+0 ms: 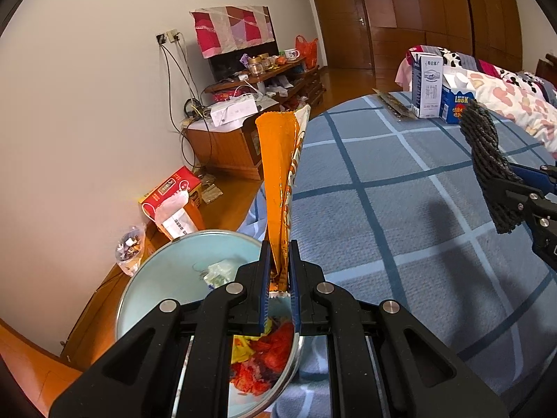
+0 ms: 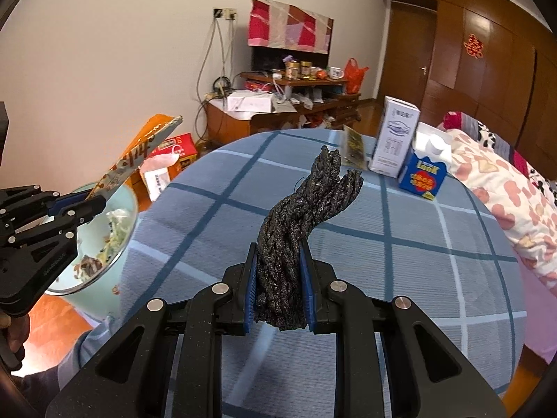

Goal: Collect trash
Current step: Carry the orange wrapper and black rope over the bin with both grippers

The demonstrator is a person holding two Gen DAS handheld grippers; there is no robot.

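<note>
1. Now, the left gripper (image 1: 278, 268) is clamped on the orange snack wrapper (image 1: 278, 181), right above the bin (image 1: 146, 278): part the jaws there.
2. To its right, the right gripper (image 2: 278, 285) pinches the dark rope bundle (image 2: 303, 202): swing it binward.
3. Beyond, cartons (image 2: 395, 137) await on the bed.

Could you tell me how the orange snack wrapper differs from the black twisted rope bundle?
The orange snack wrapper is flat, glossy and thin; the black twisted rope bundle is thick, rough and braided. The wrapper sits in the left gripper, the bundle in the right gripper. Both are clamped upright.
</note>
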